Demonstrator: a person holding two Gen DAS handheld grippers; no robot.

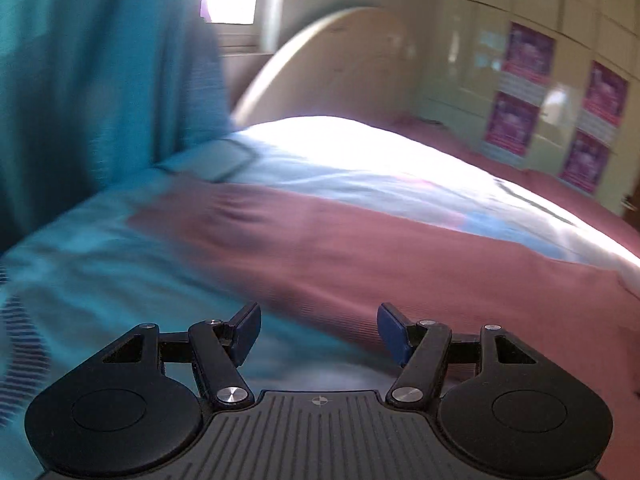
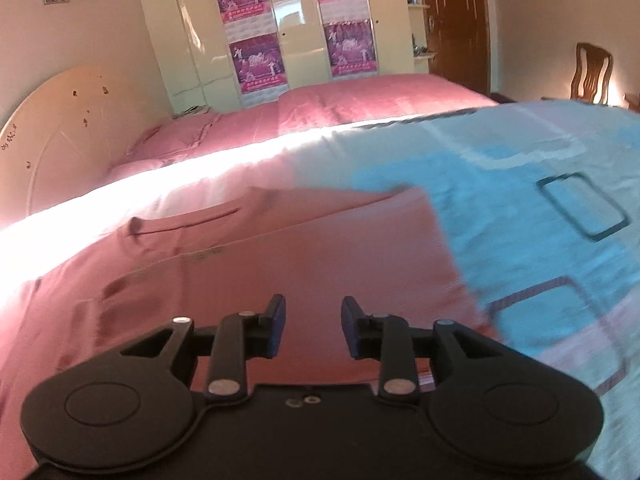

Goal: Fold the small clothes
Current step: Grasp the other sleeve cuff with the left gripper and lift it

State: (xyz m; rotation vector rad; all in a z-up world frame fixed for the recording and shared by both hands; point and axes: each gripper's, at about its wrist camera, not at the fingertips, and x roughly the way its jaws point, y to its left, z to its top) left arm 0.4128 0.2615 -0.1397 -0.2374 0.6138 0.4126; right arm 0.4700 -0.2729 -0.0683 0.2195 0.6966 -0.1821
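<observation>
Dusty-pink knit, the shirt (image 2: 248,264) lies flat on the bed (image 2: 360,96), on top of a blue patterned sheet (image 2: 520,216), and it serves as the landmark here. The right claw (image 2: 313,330) hovers directly over the shirt's near part, fingers apart with nothing between them, and the collar lies beyond it toward the headboard (image 2: 52,128). The shirt's long axis seems to run from the claw away toward the collar, though blur makes this uncertain. Its right edge, bordering the sheet, slants away just right of this claw. The left claw (image 1: 319,334) also stands apart and empty, poised over the shirt's near left border where pink meets blue; heavy blur hides the exact edge there. A teal cloth (image 1: 92,80) hangs left of the shirt; I cannot tell what it is. Judging by this, the right claw is nearer the shirt's middle, the left nearer an edge to pinch. Count: one shirt, two claws, one sheet, four posters (image 2: 256,60) beyond the shirt.
</observation>
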